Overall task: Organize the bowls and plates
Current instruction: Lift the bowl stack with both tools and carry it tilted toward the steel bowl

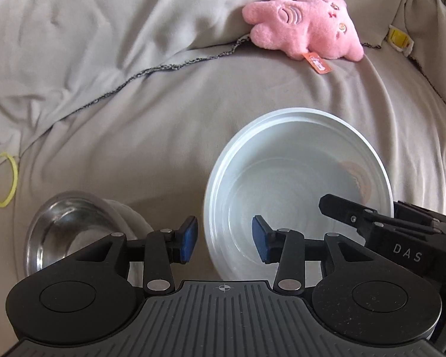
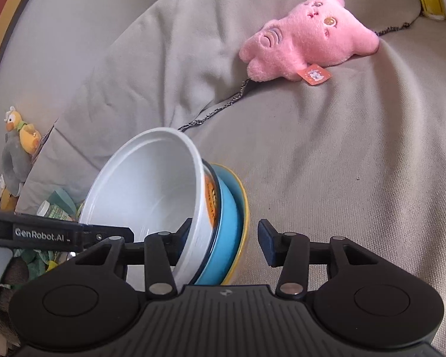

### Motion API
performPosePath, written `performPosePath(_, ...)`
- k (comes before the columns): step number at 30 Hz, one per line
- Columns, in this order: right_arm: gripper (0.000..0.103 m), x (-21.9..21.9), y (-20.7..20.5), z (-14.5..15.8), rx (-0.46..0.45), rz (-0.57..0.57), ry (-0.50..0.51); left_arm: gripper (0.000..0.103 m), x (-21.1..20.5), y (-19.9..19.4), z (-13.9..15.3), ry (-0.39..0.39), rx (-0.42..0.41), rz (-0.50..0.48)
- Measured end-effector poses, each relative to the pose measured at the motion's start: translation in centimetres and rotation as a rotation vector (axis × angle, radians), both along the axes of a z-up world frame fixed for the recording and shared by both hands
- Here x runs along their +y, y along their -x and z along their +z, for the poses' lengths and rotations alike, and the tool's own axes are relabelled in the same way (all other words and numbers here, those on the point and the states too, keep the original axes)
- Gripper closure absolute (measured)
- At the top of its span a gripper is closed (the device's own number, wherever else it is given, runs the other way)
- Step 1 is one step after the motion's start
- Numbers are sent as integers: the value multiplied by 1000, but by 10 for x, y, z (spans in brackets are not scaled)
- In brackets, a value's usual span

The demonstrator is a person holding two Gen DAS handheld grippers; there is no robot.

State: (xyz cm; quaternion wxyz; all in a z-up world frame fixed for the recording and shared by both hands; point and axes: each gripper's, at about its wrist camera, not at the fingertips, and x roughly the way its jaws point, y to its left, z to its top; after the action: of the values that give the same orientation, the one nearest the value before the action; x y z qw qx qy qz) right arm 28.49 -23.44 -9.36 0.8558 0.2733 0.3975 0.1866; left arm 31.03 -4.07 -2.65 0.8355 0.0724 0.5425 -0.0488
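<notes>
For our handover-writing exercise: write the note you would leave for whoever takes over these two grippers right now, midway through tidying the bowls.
Left gripper: open, empty, over the white bowl's near rim.
Right gripper: open, straddling the stack's wall, with a gap at its outer pad.
Done: white bowl nested in the blue dish and yellow dish on the sofa cover.
Left: steel bowl sits apart beside the stack; probably add it.

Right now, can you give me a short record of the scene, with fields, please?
surface: grey sheet
white bowl: tilted, nested on a blue dish and a yellow dish
steel bowl: left of the white bowl, apart
pink plush toy: lying beyond the bowls
left gripper: open, empty
right gripper: open around the stack's rims
</notes>
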Motion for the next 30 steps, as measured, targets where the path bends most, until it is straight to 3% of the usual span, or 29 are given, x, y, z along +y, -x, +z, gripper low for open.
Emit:
performPosePath(4,61,1,-20,-3,40,39,17,58,-8,-17,-9,-27,44,-22)
performPosePath(6,62,1,-20,-12,64,97,-28,58,-11,-22,-15,-45,91,-28)
performPosePath(11,62,3,-18,-20,95,121,-56,49,-30,-31,-20,-127,183,-58)
performPosePath(14,62,-1,-18,-23,110,126,-86,41,-40,-34,-19,-152,211,-69)
performPosePath(17,62,-3,-17,-26,116,131,-101,43,-47,-34,-22,-200,204,-89)
performPosePath(30,61,-5,-17,-29,116,126,-137,46,-28,-39,-28,-137,239,-121)
